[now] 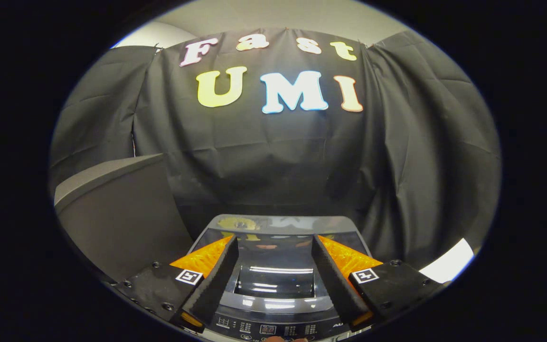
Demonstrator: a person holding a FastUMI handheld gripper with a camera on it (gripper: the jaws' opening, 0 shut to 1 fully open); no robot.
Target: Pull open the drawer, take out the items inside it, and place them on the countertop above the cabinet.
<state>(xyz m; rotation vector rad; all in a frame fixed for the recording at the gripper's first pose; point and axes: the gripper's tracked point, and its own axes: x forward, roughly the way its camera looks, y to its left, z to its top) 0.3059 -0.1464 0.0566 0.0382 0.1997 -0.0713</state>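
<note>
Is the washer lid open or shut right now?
Shut. The washer lid lies flat on the machine, its glass reflecting light, above the control panel. The gripper is open above it, fingers apart, holding nothing.

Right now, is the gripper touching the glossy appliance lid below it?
Cannot tell. In the gripper view the gripper is open, its fingers framing the lid, but looking along them hides any gap or contact.
</note>
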